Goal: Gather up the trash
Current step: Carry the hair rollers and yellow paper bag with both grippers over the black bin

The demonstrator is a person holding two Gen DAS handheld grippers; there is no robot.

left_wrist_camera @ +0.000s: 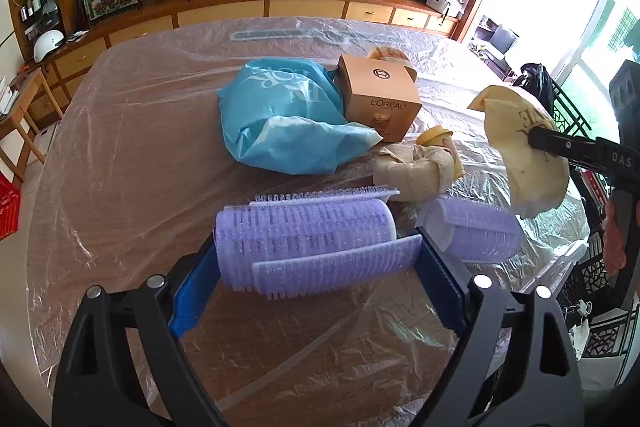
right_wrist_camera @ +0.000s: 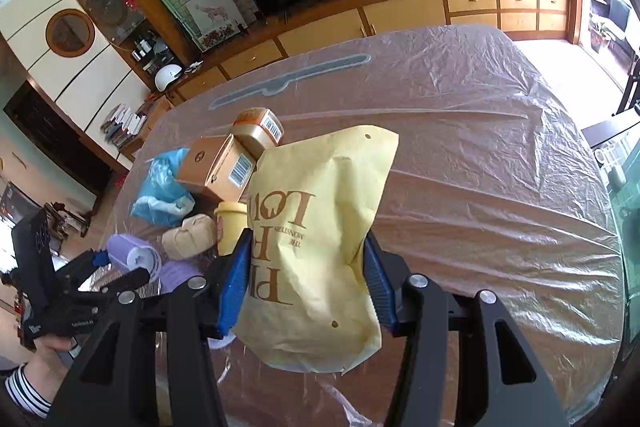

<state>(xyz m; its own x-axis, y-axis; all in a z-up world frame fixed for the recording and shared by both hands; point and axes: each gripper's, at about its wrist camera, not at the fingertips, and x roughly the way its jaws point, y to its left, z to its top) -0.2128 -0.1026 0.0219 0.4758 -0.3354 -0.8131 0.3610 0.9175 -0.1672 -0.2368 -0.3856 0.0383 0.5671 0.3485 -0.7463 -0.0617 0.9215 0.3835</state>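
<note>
the left gripper is clamped endways on a large purple hair roller, its blue pads pressing on the roller's two ends, at about 6 o'clock in the left wrist view. the roller lies across the jaws, just above the clear plastic sheet that covers the wooden table. a second purple hair roller lies on the sheet just beside it, at 4 o'clock.

the right gripper pinches a yellow paper bag printed with brown letters; both blue pads dent the bag's sides, and the bag hangs clear of the table. in the left wrist view the same bag shows at 3 o'clock, lifted off the sheet with a black finger across it.

the rest of the trash sits in a cluster near the table's middle: a crumpled blue plastic bag at 12 o'clock of the held roller, a brown l'oreal carton touching the bag's right side, a smaller orange box behind the carton, a small yellow cup and a crumpled beige paper wad between the carton and the rollers.

a hand in a striped sleeve holds the left gripper's handle at 8 o'clock in the right wrist view.
</note>
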